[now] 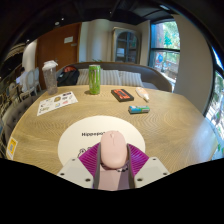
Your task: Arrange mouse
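A pale pink mouse (113,152) sits between my gripper's (112,165) two fingers, pressed by the magenta pads (91,158) on both sides. It is held just above a round white mat (85,132) with dark lettering that lies on the wooden table (170,125). The mouse's rear end is hidden between the fingers.
Beyond the mat stand a green ribbed cup (94,79), a dark flat box (122,95), a small white object (142,95) and a teal item (138,109). A printed sheet (56,102) lies at the left, a white jug (50,75) behind it. A sofa is beyond the table.
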Action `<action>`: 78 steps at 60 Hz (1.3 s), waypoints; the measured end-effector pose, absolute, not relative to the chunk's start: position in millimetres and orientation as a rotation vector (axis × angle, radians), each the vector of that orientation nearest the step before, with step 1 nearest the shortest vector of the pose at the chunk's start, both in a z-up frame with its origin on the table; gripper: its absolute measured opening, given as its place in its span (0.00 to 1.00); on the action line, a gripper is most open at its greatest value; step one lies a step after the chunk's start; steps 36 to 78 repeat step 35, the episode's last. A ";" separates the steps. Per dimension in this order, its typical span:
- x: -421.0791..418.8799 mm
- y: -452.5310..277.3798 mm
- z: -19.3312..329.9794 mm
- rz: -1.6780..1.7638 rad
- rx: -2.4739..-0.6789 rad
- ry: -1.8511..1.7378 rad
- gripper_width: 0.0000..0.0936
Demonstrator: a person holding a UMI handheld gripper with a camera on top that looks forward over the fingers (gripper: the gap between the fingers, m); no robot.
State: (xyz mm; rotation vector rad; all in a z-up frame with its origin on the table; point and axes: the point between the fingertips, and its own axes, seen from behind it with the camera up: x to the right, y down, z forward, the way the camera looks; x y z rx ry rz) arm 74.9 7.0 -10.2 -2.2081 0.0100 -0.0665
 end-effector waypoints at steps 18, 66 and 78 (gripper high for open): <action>70.7 1.6 -4.2 0.047 -2.192 0.039 0.91; 77.4 -53.6 36.7 0.169 -2.093 0.014 0.91; 77.4 -53.6 36.7 0.169 -2.093 0.014 0.91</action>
